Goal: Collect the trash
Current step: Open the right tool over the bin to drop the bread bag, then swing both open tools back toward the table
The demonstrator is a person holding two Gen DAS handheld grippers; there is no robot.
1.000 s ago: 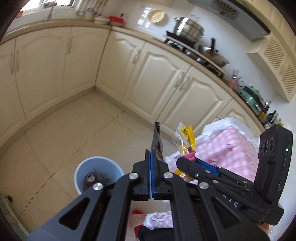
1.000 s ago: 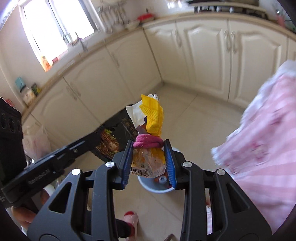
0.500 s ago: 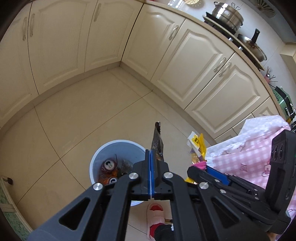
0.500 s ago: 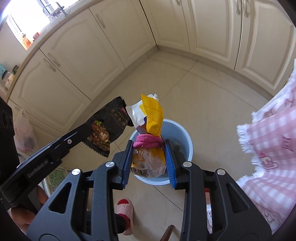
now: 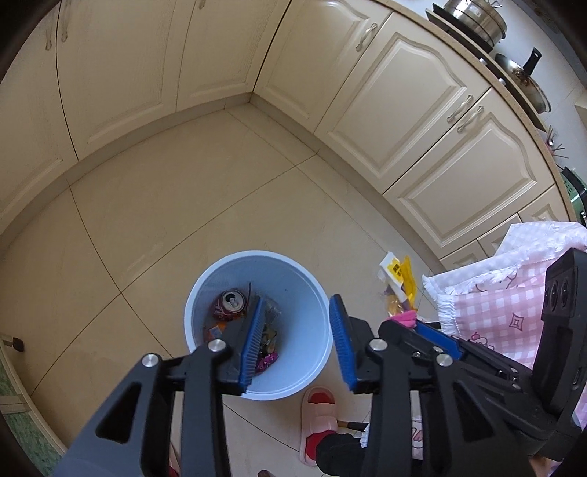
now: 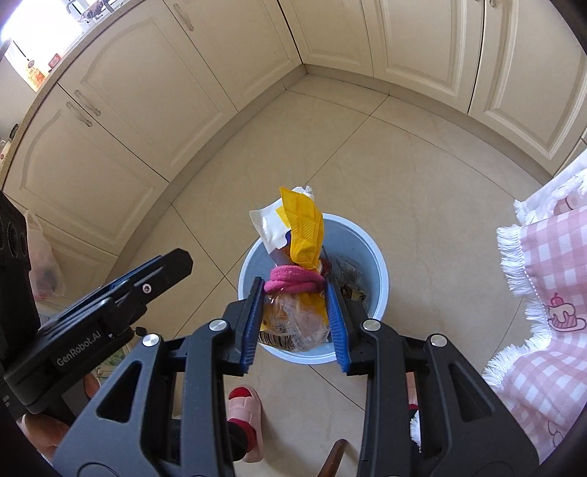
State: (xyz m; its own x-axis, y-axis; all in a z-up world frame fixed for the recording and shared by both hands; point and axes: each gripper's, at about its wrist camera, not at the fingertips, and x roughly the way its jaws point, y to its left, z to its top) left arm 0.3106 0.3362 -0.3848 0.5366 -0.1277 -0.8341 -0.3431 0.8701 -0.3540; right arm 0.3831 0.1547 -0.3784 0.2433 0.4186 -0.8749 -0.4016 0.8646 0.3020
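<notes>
A light blue bin [image 5: 256,253] stands on the tiled floor with a red can [image 5: 229,304] and wrappers [image 5: 269,330] inside. My left gripper [image 5: 296,304] hangs over the bin's mouth. Its jaws are opening and nothing is between them. My right gripper [image 6: 293,290] is shut on a clear bag of scraps [image 6: 293,323], which is bound by a pink band [image 6: 293,280] and topped by a yellow and white packet [image 6: 302,227]. That bag hangs over the bin's rim [image 6: 381,279]. From the right wrist view, the left gripper [image 6: 179,262] shows at the left, beside the bin.
Cream cabinet doors [image 5: 414,102] line two sides of the floor. A pink checked tablecloth [image 6: 550,293] hangs at the right. A foot in a pink slipper [image 5: 317,418] stands just before the bin. Pots [image 5: 473,18] sit on the stove above.
Both grippers came down over the bin. The left jaws parted, and the dark wrapper they held is gone from between them. The right grip on the bag is unchanged.
</notes>
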